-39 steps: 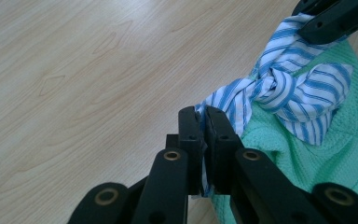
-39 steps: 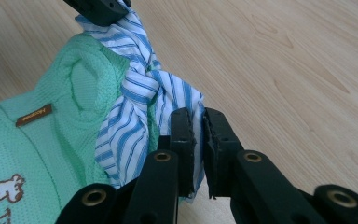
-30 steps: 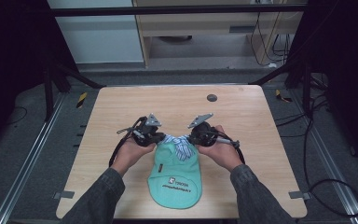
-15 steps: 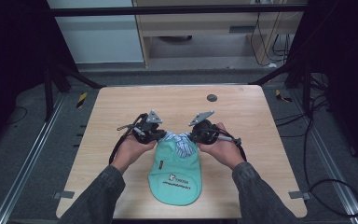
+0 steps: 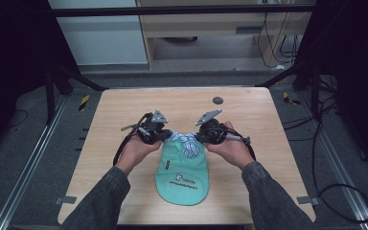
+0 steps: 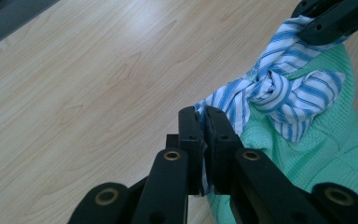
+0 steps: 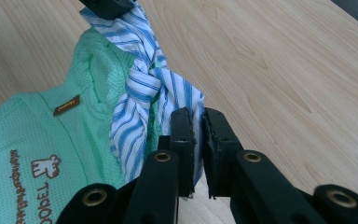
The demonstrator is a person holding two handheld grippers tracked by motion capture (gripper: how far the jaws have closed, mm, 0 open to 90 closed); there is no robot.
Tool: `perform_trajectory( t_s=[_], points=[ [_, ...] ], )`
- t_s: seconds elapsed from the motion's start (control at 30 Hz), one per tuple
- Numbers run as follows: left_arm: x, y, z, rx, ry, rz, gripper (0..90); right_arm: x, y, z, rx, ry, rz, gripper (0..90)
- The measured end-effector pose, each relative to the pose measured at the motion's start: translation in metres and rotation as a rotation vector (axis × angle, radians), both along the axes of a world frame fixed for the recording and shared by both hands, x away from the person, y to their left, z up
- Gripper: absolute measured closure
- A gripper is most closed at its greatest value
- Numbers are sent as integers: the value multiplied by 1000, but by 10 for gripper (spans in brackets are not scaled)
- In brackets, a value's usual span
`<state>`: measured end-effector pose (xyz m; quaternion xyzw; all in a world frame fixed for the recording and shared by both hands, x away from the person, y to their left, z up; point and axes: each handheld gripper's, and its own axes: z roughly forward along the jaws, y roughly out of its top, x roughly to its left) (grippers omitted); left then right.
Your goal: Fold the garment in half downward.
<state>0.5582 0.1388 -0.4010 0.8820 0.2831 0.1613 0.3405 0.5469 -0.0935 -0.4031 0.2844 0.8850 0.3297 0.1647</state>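
Note:
A mint-green knitted garment (image 5: 182, 175) with brown lettering lies flat near the table's front edge. At its top, a blue-and-white striped cloth (image 5: 186, 142) is tied in a knot (image 6: 272, 88). My left gripper (image 5: 165, 136) is shut on the left end of the striped cloth (image 6: 223, 105). My right gripper (image 5: 197, 137) is shut on the cloth's right end (image 7: 186, 100). The two grippers face each other across the knot (image 7: 144, 77), and the cloth runs between them. Each is held in a hand, with dark sleeves coming in from the bottom of the high view.
The wooden table (image 5: 124, 110) carries a small dark round disc (image 5: 217, 100) near its far edge. Black frame bars and cables stand around the table, and a metal rail (image 5: 24, 177) runs along its left.

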Motion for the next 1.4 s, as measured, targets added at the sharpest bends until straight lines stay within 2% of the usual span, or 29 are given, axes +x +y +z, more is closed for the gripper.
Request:
perform_trajectory(
  t_s=[0.3, 0.6, 0.73, 0.93, 1.2, 1.23, 1.4],
  points=[
    [6, 0, 4, 6, 0, -21, 864, 2, 0, 2, -13, -6, -6, 831],
    [16, 4, 3, -6, 20, -29, 864, 11, 0, -1, 13, -5, -5, 832],
    [19, 5, 6, -24, 18, -42, 864, 11, -1, 0, 16, -13, -7, 832],
    [26, 7, 3, -47, 28, -56, 864, 13, 0, -1, 6, -13, -23, 832],
    [26, 8, 7, -60, 19, -69, 864, 11, 2, 3, -14, -29, -38, 832],
    [25, 8, 10, -45, 14, -77, 865, 11, 3, 4, -17, -39, -38, 832],
    [25, 7, 17, -26, 6, -89, 865, 10, 4, 8, -31, -51, -34, 833]
  ],
)
